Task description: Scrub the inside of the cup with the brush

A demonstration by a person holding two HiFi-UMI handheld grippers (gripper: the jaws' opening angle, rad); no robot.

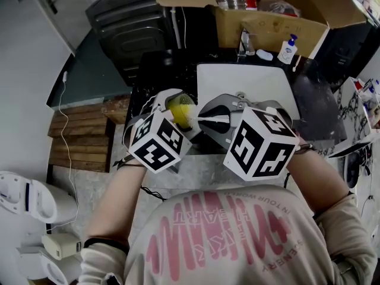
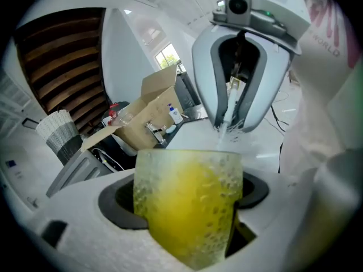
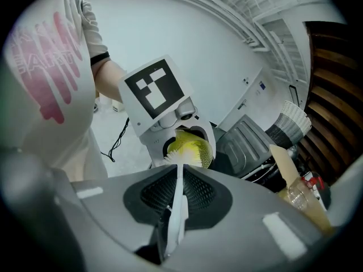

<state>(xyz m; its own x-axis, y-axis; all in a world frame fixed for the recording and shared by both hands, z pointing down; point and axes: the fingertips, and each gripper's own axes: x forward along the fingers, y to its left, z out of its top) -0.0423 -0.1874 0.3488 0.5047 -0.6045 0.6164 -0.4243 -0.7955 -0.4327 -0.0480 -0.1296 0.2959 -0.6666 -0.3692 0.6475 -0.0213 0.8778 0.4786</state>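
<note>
A yellow bumpy plastic cup (image 1: 180, 110) lies on its side in my left gripper (image 1: 178, 113), which is shut on it, the mouth facing right. In the left gripper view the cup (image 2: 187, 205) fills the space between the jaws. My right gripper (image 1: 208, 120) is shut on a white brush (image 1: 214, 119) by its handle. The brush's bristle head sits at the cup's mouth. In the right gripper view the brush (image 3: 177, 200) runs forward from the jaws to the cup (image 3: 190, 146). Both are held over the front edge of a white sink (image 1: 261, 79).
A faucet (image 1: 244, 41) and a soap bottle (image 1: 287, 49) stand behind the sink, under an open cardboard box (image 1: 273, 10). A dark machine (image 1: 133, 28) stands at the back left. Wooden slats (image 1: 80, 135) lie left, and a white appliance (image 1: 29, 200) sits on the floor.
</note>
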